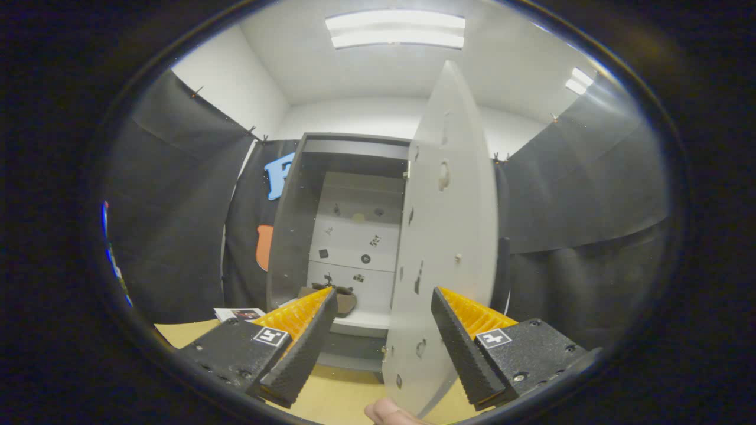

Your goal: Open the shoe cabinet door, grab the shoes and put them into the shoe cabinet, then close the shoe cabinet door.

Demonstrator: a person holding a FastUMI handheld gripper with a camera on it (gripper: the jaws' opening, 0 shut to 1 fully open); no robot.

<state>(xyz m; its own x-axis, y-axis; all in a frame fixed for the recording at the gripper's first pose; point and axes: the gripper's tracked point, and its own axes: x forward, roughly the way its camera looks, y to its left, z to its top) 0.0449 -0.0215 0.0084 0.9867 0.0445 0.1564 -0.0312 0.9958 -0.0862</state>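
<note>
Your left finger (301,348) is covering most of the shoe (345,301) lying inside the cabinet (289,236), so you are seeing only its dark brown end, lower center of the frame. The open door (449,236) is hiding the cabinet's right side. A fingertip (390,411) is getting cut off at the bottom edge. The small marks on the back panel (354,236) are staying too small to read.

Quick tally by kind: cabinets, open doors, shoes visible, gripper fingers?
Shoe cabinet: 1
Open door: 1
Shoes seen on the cabinet's bottom shelf, beyond the left finger: 1, partly hidden
Gripper fingers, spread apart with the door's edge between them: 2
Total: 5
</note>
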